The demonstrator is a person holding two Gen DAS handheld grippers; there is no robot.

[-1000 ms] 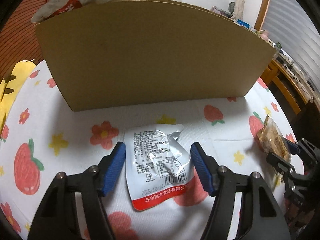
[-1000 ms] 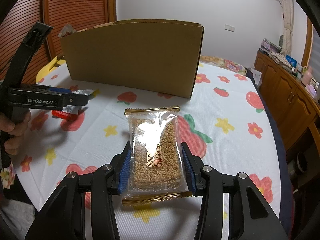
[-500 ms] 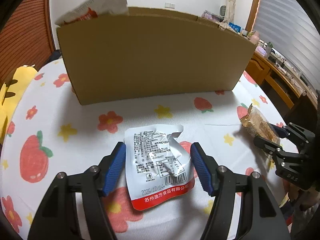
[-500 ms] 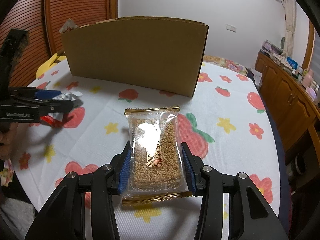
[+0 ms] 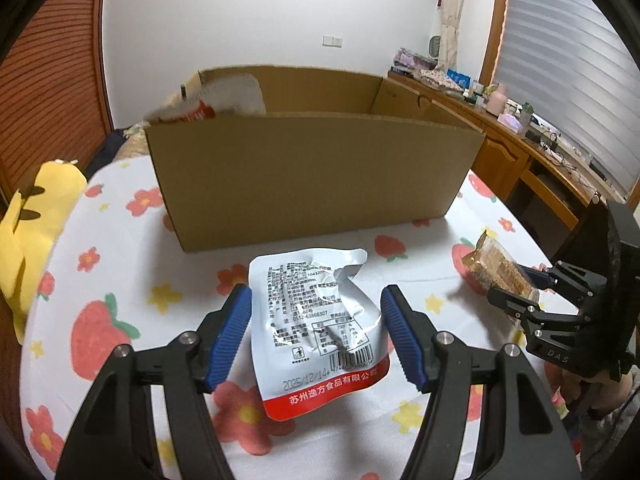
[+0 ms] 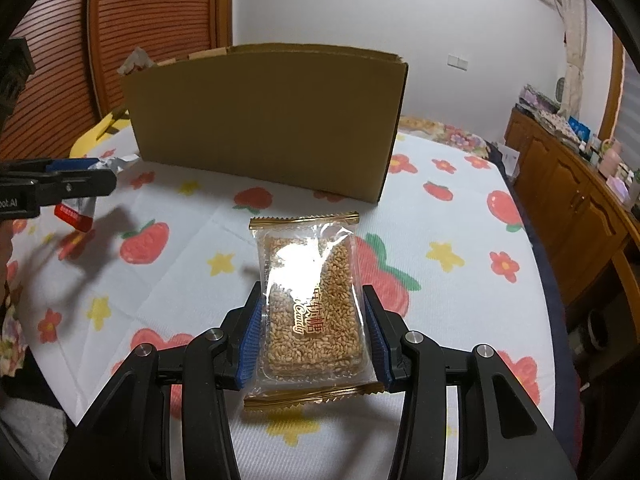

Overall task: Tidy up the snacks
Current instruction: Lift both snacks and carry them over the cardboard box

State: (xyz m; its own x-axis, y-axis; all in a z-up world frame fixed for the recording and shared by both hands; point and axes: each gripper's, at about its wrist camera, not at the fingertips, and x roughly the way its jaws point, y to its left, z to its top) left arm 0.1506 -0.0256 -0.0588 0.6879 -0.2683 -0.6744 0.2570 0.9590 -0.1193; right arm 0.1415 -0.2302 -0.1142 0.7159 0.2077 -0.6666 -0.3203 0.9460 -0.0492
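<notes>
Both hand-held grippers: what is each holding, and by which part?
The left hand-held gripper pinches the silver foil pouch by its two side edges. The right hand-held gripper clamps the clear-wrapped sesame candy bar across its long sides, near its lower end.

The cardboard box (image 6: 264, 120) hides its contents, perhaps more snacks, behind its near wall.
</notes>
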